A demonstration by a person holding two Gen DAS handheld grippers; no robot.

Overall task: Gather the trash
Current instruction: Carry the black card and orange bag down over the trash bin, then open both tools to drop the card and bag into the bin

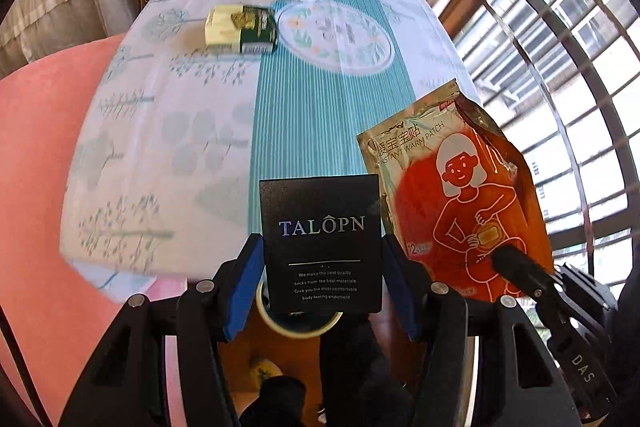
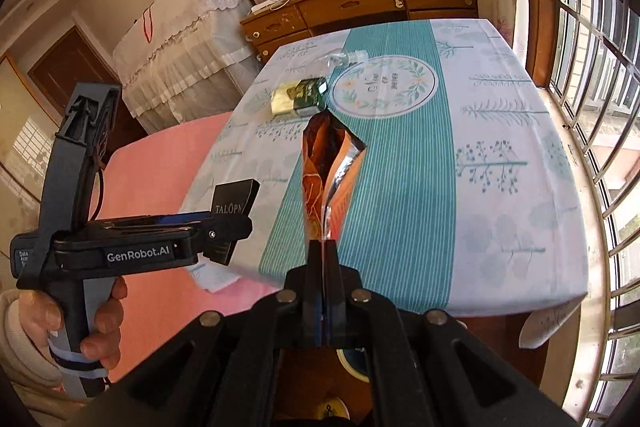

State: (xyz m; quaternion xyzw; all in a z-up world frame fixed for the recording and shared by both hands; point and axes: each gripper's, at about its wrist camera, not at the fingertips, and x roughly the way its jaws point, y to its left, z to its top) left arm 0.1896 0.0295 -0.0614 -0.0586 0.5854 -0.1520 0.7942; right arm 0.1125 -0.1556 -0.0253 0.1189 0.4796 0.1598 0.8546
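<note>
1. Risk: the black sock box (image 1: 321,245), pinched only by its side edges, may slip out if the left gripper (image 1: 320,281) tilts further; the warm-patch pouch (image 2: 327,173), held by one thin edge, may swing or tear free.
2. Left jaws: about half spread, pressed on the box.
3. Right gripper (image 2: 323,259): jaws pressed together on the pouch's lower edge.
4. Remaining trash: a green-and-cream carton (image 1: 242,29) and a clear plastic bottle (image 2: 345,58) lie on the counter (image 2: 500,187), well apart from both grippers.
</note>
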